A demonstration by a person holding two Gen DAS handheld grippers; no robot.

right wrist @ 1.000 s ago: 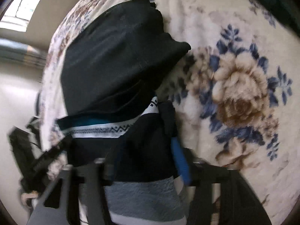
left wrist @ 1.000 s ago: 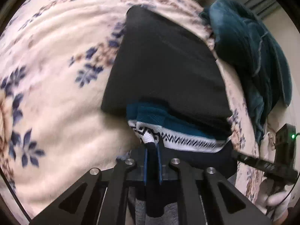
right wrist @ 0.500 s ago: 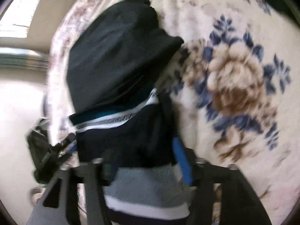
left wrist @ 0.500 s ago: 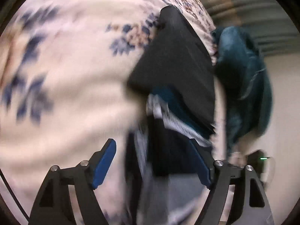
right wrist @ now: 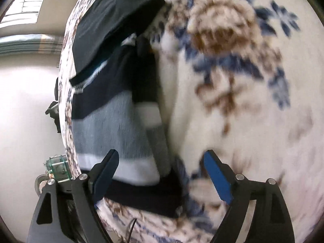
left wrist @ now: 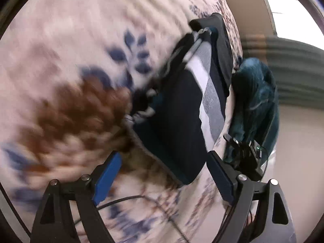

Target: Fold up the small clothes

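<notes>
Left gripper (left wrist: 164, 174): jaws spread wide, blue pads well apart, nothing between them; it hangs over the near end of the striped garment without touching it.
Floral blanket (left wrist: 66, 64): cream with blue leaves and a brown bloom, blurred; it fills the left and near part of the left wrist view and lies under all the clothes.
Striped garment (left wrist: 178, 121): folded, lying flat on the blanket, running from near to far; dark navy at the near end, then white and grey bands, its left edge bunched and blurred.
Black garment (left wrist: 222, 46): folded, at the far end of the striped one and partly over it.
Teal cloth (left wrist: 257, 93): heaped to the right of the folded pile, at the blanket's right edge.
Black device (left wrist: 247, 151): with a green light, near right, just below the teal cloth.
Right gripper (right wrist: 162, 174): jaws wide apart, gripping nothing; its left pad is over the garment's white band, its right pad over bare blanket.
Striped garment, right wrist view (right wrist: 113, 125): left of centre on the blanket (right wrist: 243, 93), navy, grey, white, then navy nearest; the black garment (right wrist: 113, 20) overlaps its far end.
Brown and blue flower (right wrist: 222, 26): printed on the blanket, far right of the pile.
</notes>
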